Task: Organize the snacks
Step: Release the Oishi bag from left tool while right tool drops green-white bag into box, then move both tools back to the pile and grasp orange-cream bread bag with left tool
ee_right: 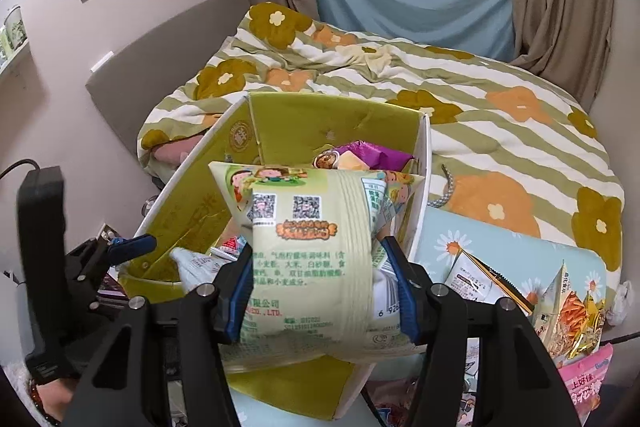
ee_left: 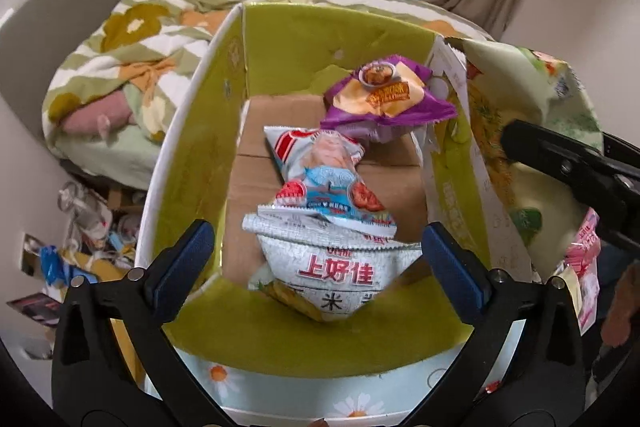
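Box (ee_right: 422,163), open cardboard lined yellow-green, lies just ahead of my right gripper (ee_right: 318,301), clenched across the upright pale-green foil snack bag (ee_right: 312,251); my left gripper (ee_left: 318,259) gapes empty above its silver packets (ee_left: 332,259).

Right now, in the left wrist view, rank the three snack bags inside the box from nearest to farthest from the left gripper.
1. White bag with red lettering, lying between the open left gripper's fingers.
2. Red-and-blue bag, mid-box, just beyond.
3. Purple bag, at the far right corner of the box.
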A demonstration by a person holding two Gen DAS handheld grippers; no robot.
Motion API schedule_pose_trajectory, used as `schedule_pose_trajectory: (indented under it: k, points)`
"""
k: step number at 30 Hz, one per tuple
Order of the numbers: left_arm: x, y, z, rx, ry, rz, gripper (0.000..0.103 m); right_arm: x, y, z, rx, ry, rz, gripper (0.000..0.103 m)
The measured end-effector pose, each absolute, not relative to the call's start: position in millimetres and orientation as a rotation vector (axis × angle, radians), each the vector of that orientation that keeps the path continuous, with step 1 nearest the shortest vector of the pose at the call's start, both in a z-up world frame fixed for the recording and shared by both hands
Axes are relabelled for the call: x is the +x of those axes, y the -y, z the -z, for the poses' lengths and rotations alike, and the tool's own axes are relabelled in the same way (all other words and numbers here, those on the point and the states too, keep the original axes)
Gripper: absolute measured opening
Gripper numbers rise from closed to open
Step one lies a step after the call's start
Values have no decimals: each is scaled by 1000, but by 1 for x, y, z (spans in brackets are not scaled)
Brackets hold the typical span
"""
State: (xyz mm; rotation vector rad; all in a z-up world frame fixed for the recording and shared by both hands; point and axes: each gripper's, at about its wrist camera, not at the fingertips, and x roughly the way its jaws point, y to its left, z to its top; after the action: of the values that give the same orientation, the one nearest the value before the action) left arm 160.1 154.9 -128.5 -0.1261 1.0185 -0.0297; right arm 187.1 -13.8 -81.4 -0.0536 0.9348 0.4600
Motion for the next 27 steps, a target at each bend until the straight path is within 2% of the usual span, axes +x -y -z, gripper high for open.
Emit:
schedule_pose_trajectory:
  k: [9,17,18,20,21,22,25,26,27]
  points:
    - [157,-169,122,-152,-1035,-24,103,208,0,83,-54,-936,-530,55]
    - [164,-173,126,-112,-1055,-59,103,234,-17,107,-54,-977,-597,56]
    - [164,-173,128,-113,-1061,-62,103,236,-18,110,-49,-981,-602,58]
    - [164,-172,131,-108,-1072,-69,103,238,-18,114,-34,-969,-581,72]
    - [163,-172,133,-103,-1077,-73,103,238,-17,115,-26,-966,-570,89]
    - [163,-171,134,-99,-1080,-79,103,238,-14,116,-10,-966,-561,97]
    - [160,-170,134,-107,-1079,-77,103,237,-5,117,18,-970,-550,98]
    - [159,-169,133,-110,-1075,-76,103,235,-3,117,16,-968,-545,103]
    - [158,-169,132,-111,-1071,-77,103,234,-1,116,14,-964,-542,103]
